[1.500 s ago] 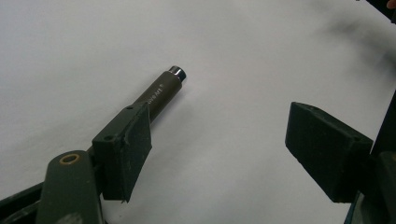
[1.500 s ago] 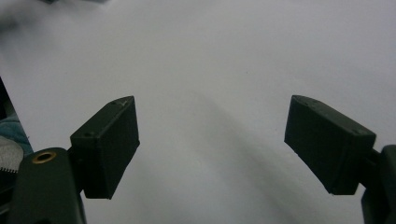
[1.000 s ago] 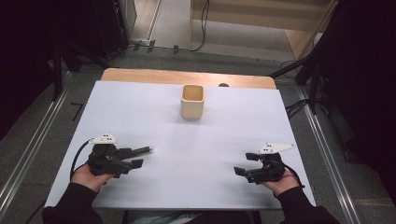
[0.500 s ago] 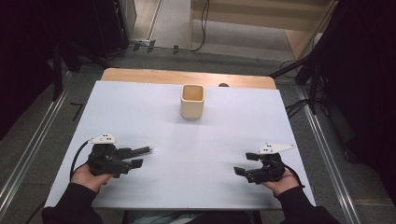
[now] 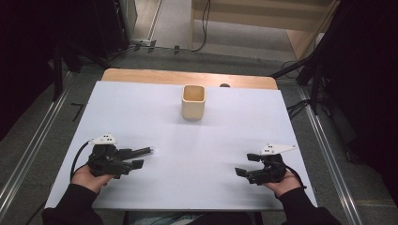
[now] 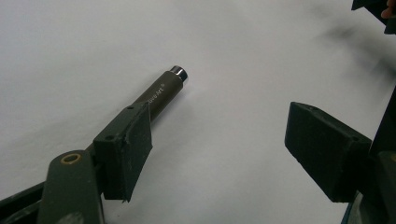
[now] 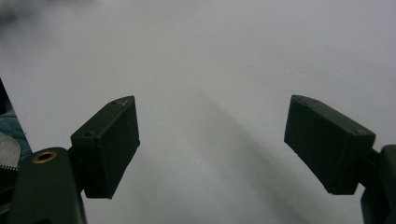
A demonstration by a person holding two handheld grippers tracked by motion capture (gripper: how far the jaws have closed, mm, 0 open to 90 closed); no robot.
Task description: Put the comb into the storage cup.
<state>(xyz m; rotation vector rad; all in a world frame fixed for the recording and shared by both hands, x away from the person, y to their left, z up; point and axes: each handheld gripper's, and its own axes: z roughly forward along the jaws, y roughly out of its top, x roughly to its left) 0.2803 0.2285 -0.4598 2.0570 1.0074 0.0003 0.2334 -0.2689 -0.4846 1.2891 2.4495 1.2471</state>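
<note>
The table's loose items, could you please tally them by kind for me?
Pens: 1, dark, lying beside the left tool, pen.
Cups: 1, beige, square, upright at the far side, cup.
Total: 2.

White lettering runs along the barrel of the dark olive cylindrical pen (image 6: 159,95), just past the left jaw of the left gripper (image 6: 224,149). Its end looks like "Art" with a registered mark; the earlier letters are hidden behind the jaw.
</note>
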